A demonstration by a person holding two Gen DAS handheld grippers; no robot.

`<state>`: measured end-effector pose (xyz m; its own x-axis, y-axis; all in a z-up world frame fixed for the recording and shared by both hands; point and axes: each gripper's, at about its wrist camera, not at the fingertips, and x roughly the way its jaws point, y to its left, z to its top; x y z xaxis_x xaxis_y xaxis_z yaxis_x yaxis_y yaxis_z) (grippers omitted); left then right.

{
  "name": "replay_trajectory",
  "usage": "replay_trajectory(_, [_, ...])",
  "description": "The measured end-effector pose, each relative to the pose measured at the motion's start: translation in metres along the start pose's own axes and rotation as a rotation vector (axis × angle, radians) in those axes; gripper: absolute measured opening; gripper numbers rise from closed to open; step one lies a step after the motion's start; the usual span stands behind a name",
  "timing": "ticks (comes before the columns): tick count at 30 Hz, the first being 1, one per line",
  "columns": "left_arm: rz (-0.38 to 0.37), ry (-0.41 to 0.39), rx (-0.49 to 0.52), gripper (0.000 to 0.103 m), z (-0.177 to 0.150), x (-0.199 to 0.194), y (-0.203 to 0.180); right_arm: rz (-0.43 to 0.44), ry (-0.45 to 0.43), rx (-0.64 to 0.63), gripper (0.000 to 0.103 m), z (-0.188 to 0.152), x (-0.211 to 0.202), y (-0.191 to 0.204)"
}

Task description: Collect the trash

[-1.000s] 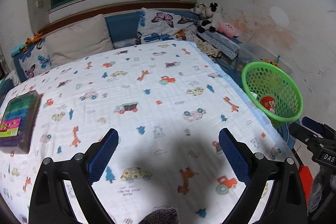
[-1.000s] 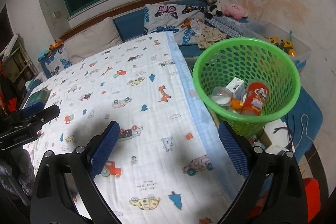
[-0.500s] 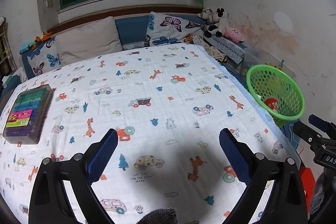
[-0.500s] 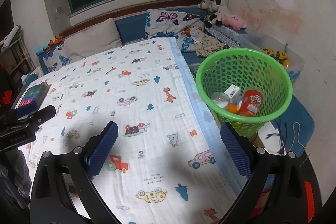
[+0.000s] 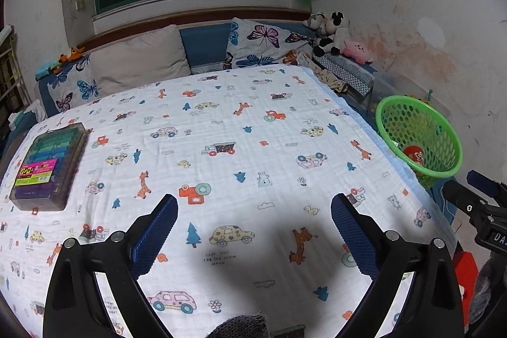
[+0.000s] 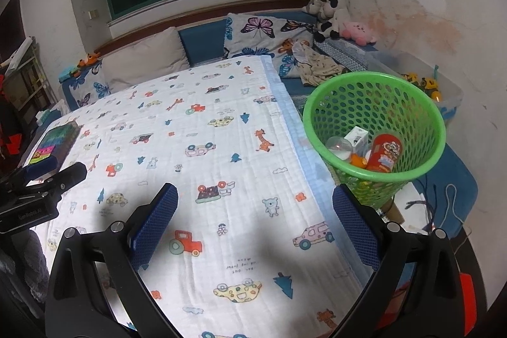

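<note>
Item: green perforated plastic basket [image 6: 374, 129], holding trash, beside bed [image 6: 221, 148]; nearer my right fingers [image 6: 353, 227]. Both pairs apart, empty.

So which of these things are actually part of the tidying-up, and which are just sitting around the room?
Part of the job:
green basket
red can, white box and clear ball inside it
left gripper and right gripper, both open and empty

Just lying about:
marker case
butterfly pillow
plush toys
</note>
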<state>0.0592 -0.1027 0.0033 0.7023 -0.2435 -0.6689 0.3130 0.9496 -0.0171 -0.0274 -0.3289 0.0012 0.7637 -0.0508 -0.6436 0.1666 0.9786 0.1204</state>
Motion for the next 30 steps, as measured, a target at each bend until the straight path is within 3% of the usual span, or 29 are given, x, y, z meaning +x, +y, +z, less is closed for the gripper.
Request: replay_trajectory(30, [0.044,-0.005,-0.001,0.094,-0.0093,-0.0067,0.0060,0.007,0.012,-0.005,0.097,-0.0056,-0.0033,0.0042])
